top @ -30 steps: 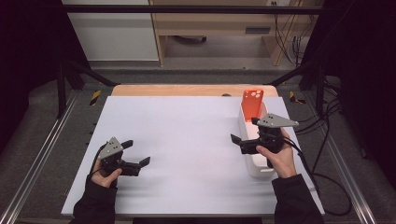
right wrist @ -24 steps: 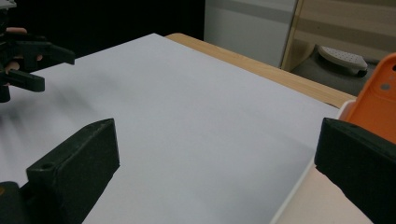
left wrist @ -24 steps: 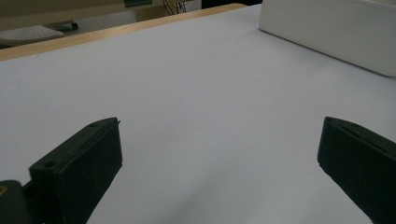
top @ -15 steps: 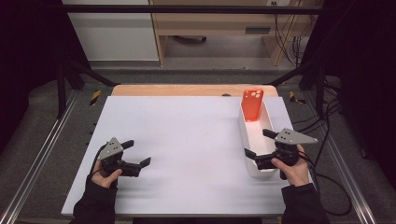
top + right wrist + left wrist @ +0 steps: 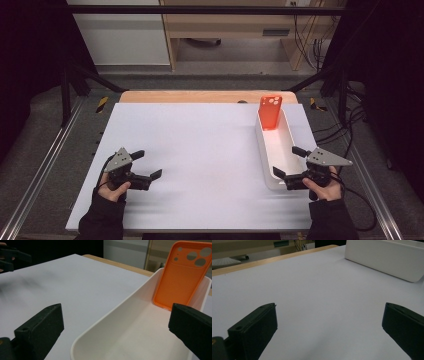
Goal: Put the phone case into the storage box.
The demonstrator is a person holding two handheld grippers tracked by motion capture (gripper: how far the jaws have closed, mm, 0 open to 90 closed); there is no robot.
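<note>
Right hand-held gripper point(image 5: 287, 172) released at near end of white tray point(image 5: 289, 145); orange phone case point(image 5: 270, 112) leaning upright at far end: reach straight along tray, pinch case edges; left hand-held gripper point(image 5: 147, 164) released, idle on bench point(image 5: 200, 145)

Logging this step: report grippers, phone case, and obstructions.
Left gripper and right gripper open, empty. Orange phone case leaning upright at far end of white tray. Nothing blocking.

In the right gripper view the orange phone case point(image 5: 183, 277) is cut at 12 o'clock. The white tray point(image 5: 120, 312) runs off at 6 o'clock, and its far end is cut in the left gripper view.
</note>
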